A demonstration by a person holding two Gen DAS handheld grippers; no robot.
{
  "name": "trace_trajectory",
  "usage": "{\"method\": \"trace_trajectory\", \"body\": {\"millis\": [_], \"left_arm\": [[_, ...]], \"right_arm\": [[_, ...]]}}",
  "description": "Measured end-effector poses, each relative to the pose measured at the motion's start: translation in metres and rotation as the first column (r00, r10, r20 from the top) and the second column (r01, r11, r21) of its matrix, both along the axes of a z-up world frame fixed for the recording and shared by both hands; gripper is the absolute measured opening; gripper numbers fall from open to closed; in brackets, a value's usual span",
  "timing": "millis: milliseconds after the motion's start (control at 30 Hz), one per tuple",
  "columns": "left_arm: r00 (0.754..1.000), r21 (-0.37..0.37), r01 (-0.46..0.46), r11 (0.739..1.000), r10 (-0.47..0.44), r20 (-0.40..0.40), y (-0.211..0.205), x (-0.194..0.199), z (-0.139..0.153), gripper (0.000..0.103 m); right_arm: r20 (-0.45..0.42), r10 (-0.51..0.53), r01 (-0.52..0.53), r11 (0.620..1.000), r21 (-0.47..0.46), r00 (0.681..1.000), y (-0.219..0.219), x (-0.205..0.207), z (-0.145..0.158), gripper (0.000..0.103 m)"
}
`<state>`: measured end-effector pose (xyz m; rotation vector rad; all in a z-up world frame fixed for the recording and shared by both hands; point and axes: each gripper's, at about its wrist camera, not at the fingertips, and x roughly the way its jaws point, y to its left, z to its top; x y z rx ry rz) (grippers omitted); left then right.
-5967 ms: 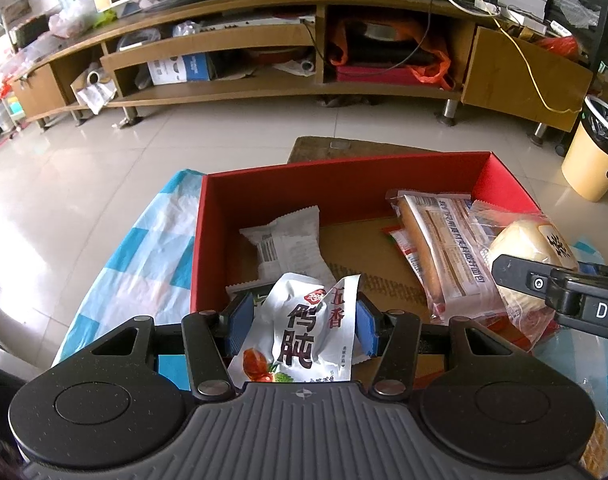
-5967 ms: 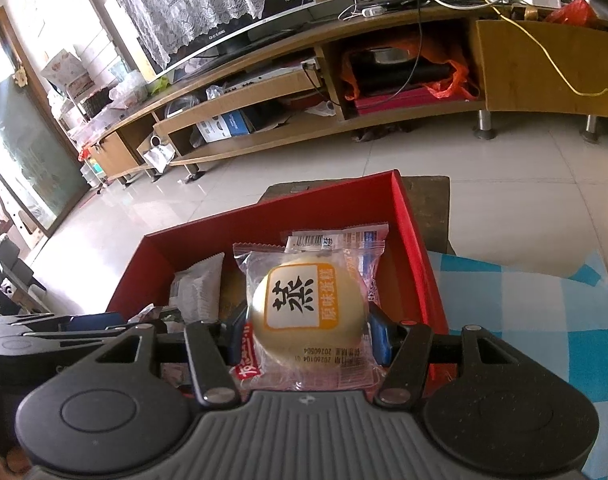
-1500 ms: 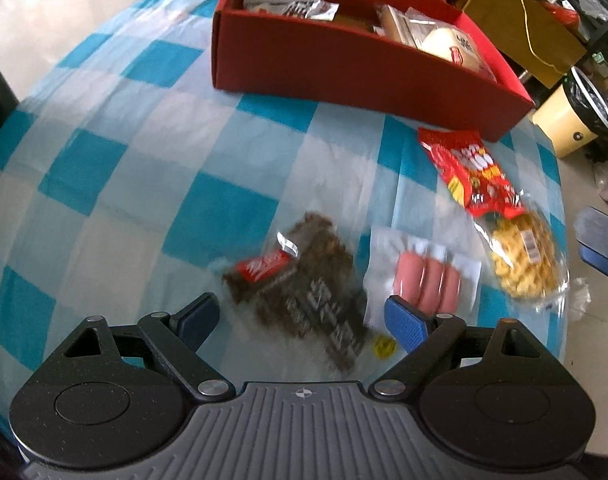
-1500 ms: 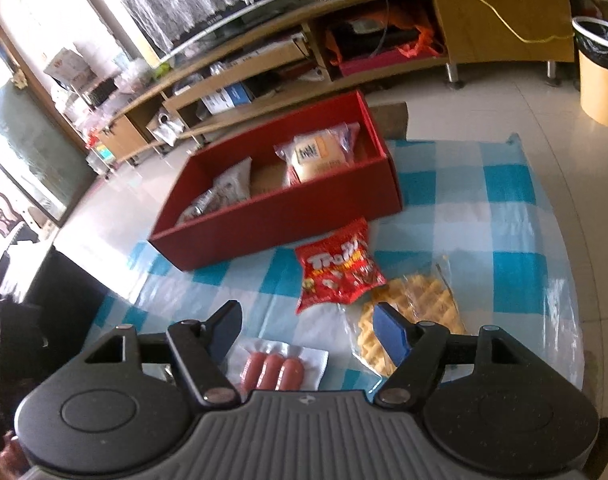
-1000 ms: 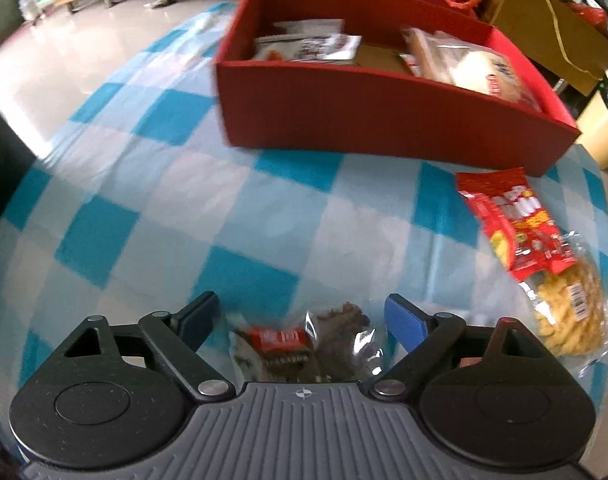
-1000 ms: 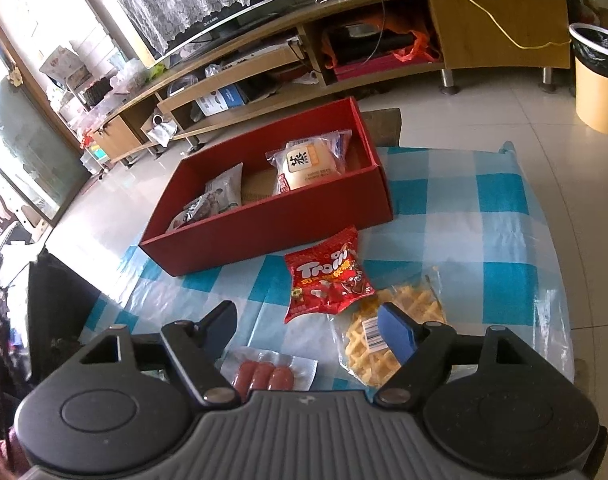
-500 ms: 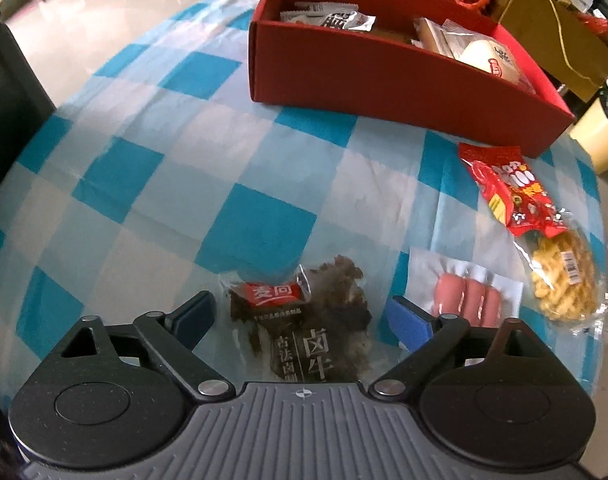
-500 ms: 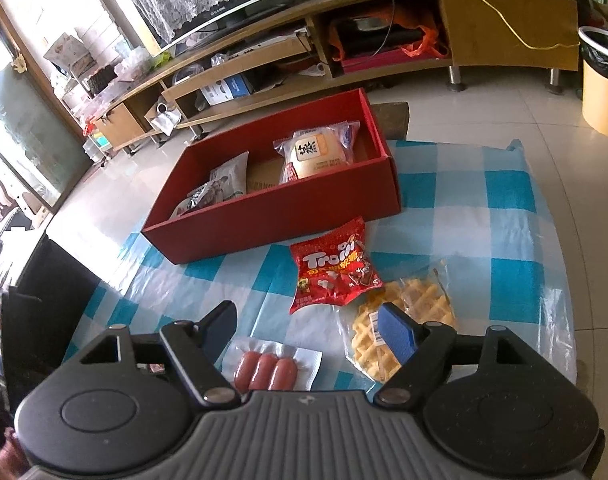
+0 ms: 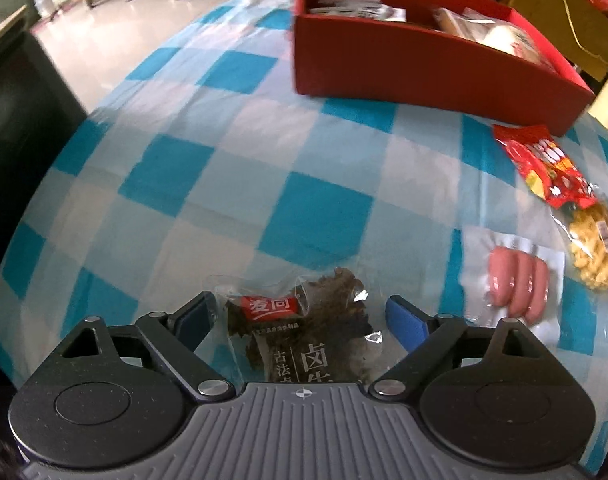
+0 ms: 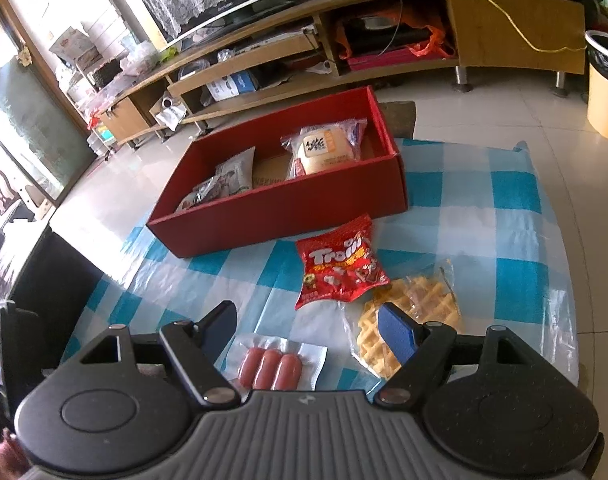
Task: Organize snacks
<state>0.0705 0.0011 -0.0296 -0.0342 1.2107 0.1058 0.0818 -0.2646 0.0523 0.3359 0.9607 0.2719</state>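
My left gripper [image 9: 300, 318] has its fingers [image 9: 406, 320] spread wide, holding nothing; the clear packet of dark dried beef [image 9: 304, 328] lies flat between them on the surface [image 9: 184, 168], with a gap showing on the right and its left edge close to the left pad, contact there unclear. My right gripper [image 10: 308, 330] is also wide open and empty, hovering over the sausage pack [image 10: 274, 364], which lies low between its fingers [image 10: 396, 334], near the front edge of the surface.

The red Trolli bag [image 10: 338, 268] lies just ahead of the sausages, its lower right corner overlapping the wrapped waffle [image 10: 414, 316]. The waffle sits near the right edge of the checked cloth [image 10: 484, 208]. The bag's top corner is just beside the near wall of the red box [image 10: 288, 208].

The box stands at the far end of the surface. Inside, white snack packets [image 10: 232, 174] lie toward its left end and a wrapped bun [image 10: 324, 150] toward its right, with bare cardboard floor between them.

From the left wrist view, a broad stretch of bare checked cloth runs between the beef packet and the box. The surface's left edge drops off beside a dark object [image 9: 20, 92].
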Motion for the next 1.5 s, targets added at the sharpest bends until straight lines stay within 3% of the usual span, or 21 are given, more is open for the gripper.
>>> {"method": "trace_trajectory", "body": {"millis": [133, 300, 467, 600, 700, 767, 967, 1167, 1300, 1500], "left_arm": [[1.000, -0.045, -0.028, 0.999, 0.028, 0.008, 0.007, 0.004, 0.000, 0.094], [1.000, -0.018, -0.010, 1.000, 0.011, 0.016, 0.001, 0.004, -0.003, 0.096], [0.999, -0.057, -0.034, 0.998, 0.033, -0.014, 0.006, 0.000, -0.004, 0.102], [0.999, -0.036, -0.033, 0.999, 0.033, -0.016, 0.001, -0.003, -0.005, 0.103], [1.000, 0.000, -0.013, 1.000, 0.013, -0.002, -0.005, -0.003, -0.006, 0.101], [1.000, -0.002, 0.006, 1.000, -0.006, 0.012, -0.007, -0.004, -0.004, 0.096], [0.999, -0.007, 0.031, 0.999, -0.031, 0.006, -0.002, -0.009, 0.002, 0.093], [0.999, -0.033, 0.026, 0.999, -0.025, 0.036, 0.014, -0.015, 0.008, 0.093], [1.000, -0.074, 0.001, 0.997, 0.000, 0.011, 0.025, -0.013, 0.001, 0.093], [1.000, -0.083, 0.015, 0.996, -0.013, 0.021, 0.024, -0.011, 0.000, 0.095]], "right_arm": [[-0.028, 0.025, -0.026, 0.999, -0.026, 0.999, 0.009, 0.001, -0.009, 0.076], [-0.046, 0.052, -0.054, 0.998, -0.042, 0.998, 0.015, 0.001, -0.014, 0.076], [-0.049, 0.053, -0.055, 0.998, -0.040, 0.997, 0.015, 0.002, -0.014, 0.076], [-0.046, 0.060, -0.062, 0.997, -0.040, 0.997, 0.017, 0.002, -0.013, 0.077], [-0.046, 0.068, -0.070, 0.997, -0.044, 0.997, 0.019, 0.001, -0.013, 0.077], [-0.049, 0.071, -0.073, 0.996, -0.049, 0.996, 0.020, 0.001, -0.014, 0.077], [-0.081, 0.076, -0.080, 0.996, -0.039, 0.994, 0.022, 0.004, -0.022, 0.077], [-0.137, 0.104, -0.109, 0.994, -0.027, 0.985, 0.037, 0.010, -0.038, 0.077], [-0.183, 0.135, -0.145, 0.989, -0.042, 0.974, 0.054, 0.016, -0.053, 0.077], [-0.180, 0.137, -0.149, 0.988, -0.052, 0.974, 0.068, 0.020, -0.060, 0.090]]}}
